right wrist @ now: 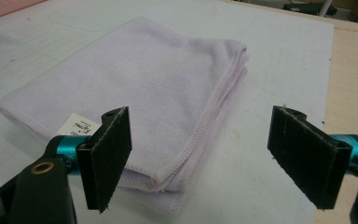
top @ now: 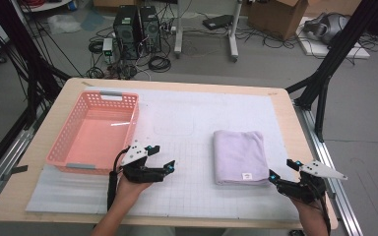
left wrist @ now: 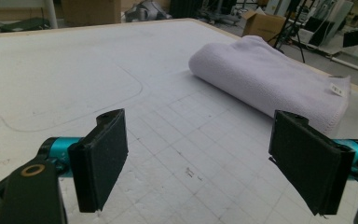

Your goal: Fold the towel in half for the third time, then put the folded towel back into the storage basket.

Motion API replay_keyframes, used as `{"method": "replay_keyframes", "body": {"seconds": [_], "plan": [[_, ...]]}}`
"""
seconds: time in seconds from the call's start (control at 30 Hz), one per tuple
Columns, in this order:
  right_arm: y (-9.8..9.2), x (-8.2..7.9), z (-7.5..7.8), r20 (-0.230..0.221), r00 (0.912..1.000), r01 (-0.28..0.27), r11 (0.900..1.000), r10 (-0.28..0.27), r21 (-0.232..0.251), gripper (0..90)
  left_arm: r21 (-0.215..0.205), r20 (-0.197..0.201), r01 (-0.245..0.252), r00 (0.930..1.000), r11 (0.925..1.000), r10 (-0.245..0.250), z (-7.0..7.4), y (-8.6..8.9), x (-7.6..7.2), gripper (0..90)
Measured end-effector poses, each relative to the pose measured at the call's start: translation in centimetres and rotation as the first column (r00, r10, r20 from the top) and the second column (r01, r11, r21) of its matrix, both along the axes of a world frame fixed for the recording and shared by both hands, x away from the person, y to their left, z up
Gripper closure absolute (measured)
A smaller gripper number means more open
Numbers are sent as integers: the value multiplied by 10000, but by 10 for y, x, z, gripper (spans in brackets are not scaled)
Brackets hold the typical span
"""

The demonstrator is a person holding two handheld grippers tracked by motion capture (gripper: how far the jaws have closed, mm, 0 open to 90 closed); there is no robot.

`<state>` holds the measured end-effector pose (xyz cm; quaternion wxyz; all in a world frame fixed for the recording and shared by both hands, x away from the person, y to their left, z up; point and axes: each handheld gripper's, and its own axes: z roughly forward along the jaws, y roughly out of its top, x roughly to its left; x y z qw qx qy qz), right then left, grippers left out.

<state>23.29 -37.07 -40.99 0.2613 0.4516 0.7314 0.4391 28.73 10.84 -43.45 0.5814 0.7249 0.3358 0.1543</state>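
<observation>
A workshop floor strewn with cables, computer towers and cardboard boxes lies beyond a light wooden table (top: 280, 103), most of which is covered by a white gridded mat (top: 187, 147). On the right half of the mat lies a folded lilac towel (top: 239, 157), roughly midway between the far and near edges and flat on the mat. It is folded into a rectangle whose long axis runs from far to near; its rounded fold lies along the left side and its stitched open edges along the right, with a small white label (top: 246, 175) at the near end. The right gripper (top: 281, 173) hovers at the near right corner of the towel, just beside it and not touching; in the right gripper view its jaws stand wide apart with nothing between them, the left jaw in front of the towel's near edge and the right jaw over bare mat. The left gripper (top: 160, 156) is held well to the left of the towel, near the middle of the mat's near half, pointing across toward the towel's folded side; in the left gripper view its jaws are likewise spread wide and empty, with the towel (left wrist: 265, 79) lying farther off beyond the right jaw. A pink plastic basket (top: 64, 142) sits on the left part of the table, just beyond the left gripper.
</observation>
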Motion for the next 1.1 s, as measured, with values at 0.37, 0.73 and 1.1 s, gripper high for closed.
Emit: {"method": "replay_keyframes", "body": {"seconds": [0.37,0.73,1.1], "plan": [[3,3,-5,-255,9996,-163,9995,156,-258,191,-126,110,-48,9999,9999,50,0,3,0,202],[3,4,-5,-287,9995,-129,9996,122,-257,191,-203,-38,-22,10000,9998,21,-2,0,2,204],[4,4,-6,-487,9987,-161,9996,149,-238,191,-153,-465,163,9988,9998,-170,5,-13,10,206]]}}
